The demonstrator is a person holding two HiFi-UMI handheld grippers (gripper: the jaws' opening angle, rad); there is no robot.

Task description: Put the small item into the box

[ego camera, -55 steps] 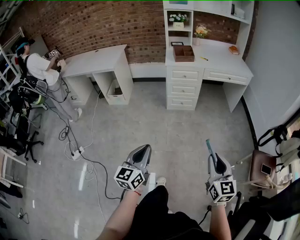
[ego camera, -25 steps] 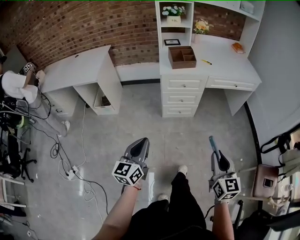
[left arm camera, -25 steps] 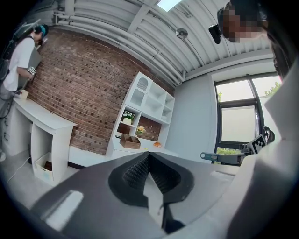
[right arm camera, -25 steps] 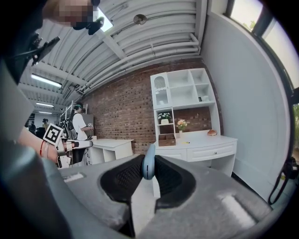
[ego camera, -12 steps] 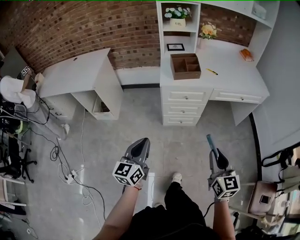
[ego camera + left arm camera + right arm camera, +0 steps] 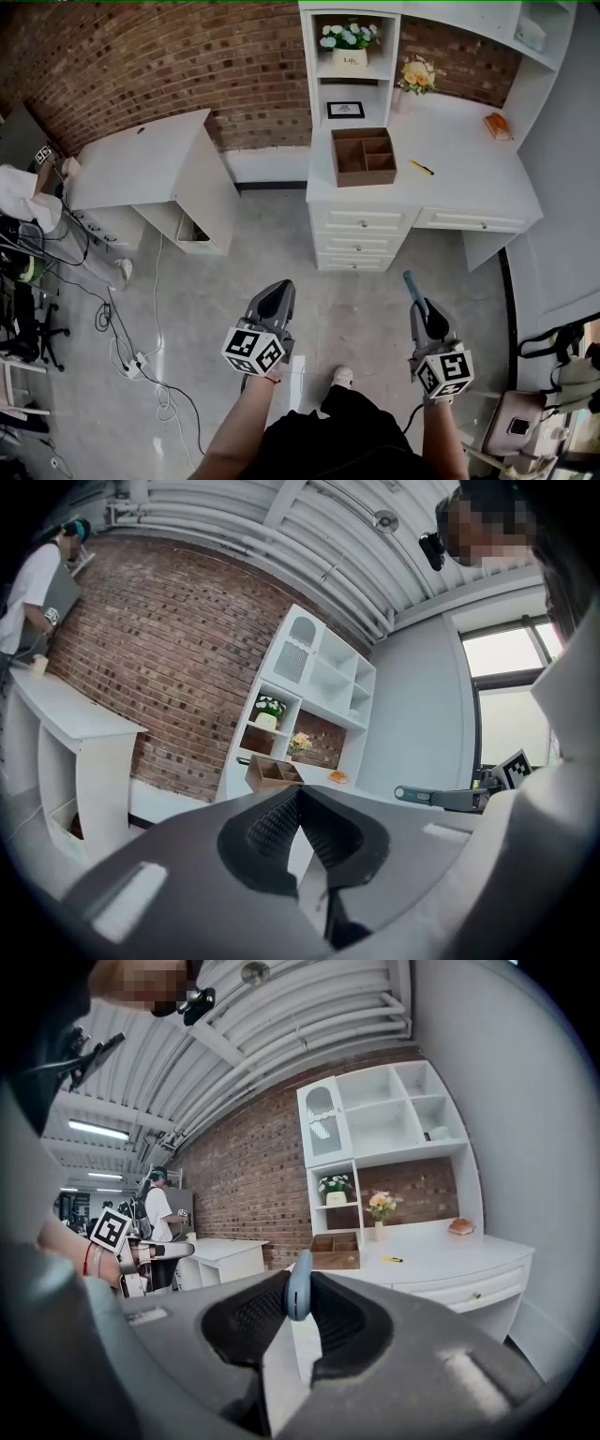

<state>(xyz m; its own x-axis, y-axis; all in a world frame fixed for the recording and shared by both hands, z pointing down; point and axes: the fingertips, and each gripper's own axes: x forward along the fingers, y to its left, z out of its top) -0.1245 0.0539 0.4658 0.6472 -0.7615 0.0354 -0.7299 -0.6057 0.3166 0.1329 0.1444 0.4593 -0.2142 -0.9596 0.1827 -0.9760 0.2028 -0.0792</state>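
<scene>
A brown wooden box [image 6: 364, 157] with compartments stands on the white desk [image 6: 450, 192] against the brick wall, far ahead of both grippers. It also shows small in the left gripper view [image 6: 272, 773] and the right gripper view [image 6: 336, 1251]. My right gripper [image 6: 424, 312] is shut on a slim blue-grey item [image 6: 410, 284], which stands out past the fingertips [image 6: 298, 1285]. My left gripper [image 6: 280, 289] is shut with nothing in it, its ribbed pads [image 6: 281, 819] meeting at the tip. Both hang over the grey floor, about waist high.
On the desk lie a yellow pen-like thing [image 6: 422, 168], an orange object [image 6: 498, 126], a flower vase [image 6: 418, 72] and a picture frame [image 6: 345, 110]. A second white desk [image 6: 141, 159] stands at the left, with cables [image 6: 141, 356] on the floor and a person [image 6: 28, 202] at the far left.
The white desk and box have drawn nearer and shifted in the head view as the person walks toward them. Both grippers keep the same pose and grip.
</scene>
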